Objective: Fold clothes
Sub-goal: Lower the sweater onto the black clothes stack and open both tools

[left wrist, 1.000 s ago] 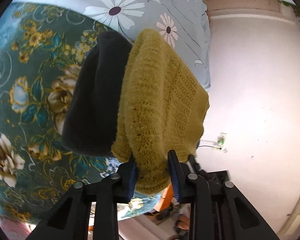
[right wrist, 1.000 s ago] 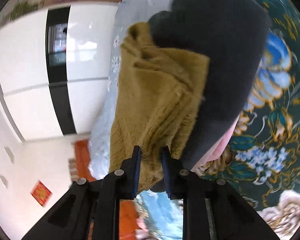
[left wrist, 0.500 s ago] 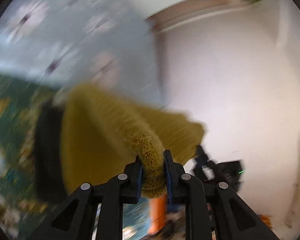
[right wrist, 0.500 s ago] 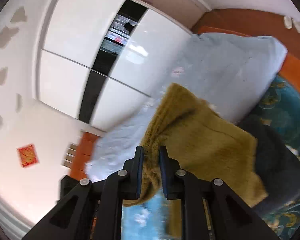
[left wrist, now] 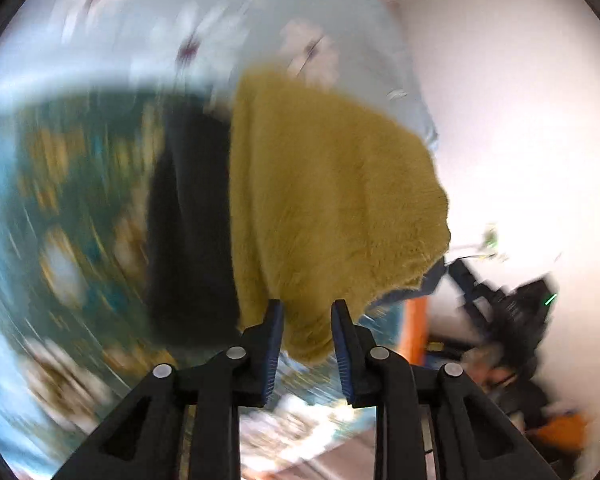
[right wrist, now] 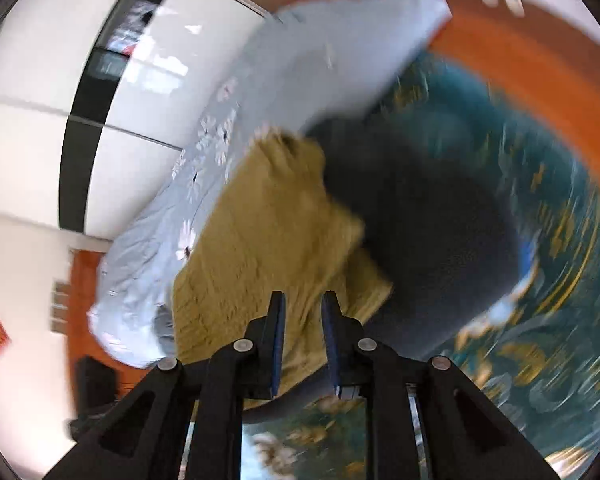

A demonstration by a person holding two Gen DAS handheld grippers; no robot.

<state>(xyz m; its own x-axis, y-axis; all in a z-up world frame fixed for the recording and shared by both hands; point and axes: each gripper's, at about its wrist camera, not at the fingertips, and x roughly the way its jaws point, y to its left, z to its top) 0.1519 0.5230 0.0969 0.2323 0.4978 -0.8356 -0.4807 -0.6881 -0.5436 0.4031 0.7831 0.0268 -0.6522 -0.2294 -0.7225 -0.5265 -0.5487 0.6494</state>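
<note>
Mustard knit sweater (left wrist: 324, 200) lies folded on a dark garment (left wrist: 192, 232) on the bed's teal floral cover (left wrist: 60, 208), dead ahead of both grippers; its long axis runs from lower centre toward the upper part of each frame, far end at the pale blue daisy quilt (left wrist: 204, 20). Left gripper (left wrist: 307, 312) fingers spread with the near hem between them, contact unclear from blur. Right gripper (right wrist: 302, 304) fingers narrowly parted over the sweater's (right wrist: 260, 256) near edge, not clearly pinching; both look equally near.

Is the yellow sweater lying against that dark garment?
Touching: in the right wrist view the mustard sweater overlaps the dark garment, no gap showing between them.
</note>
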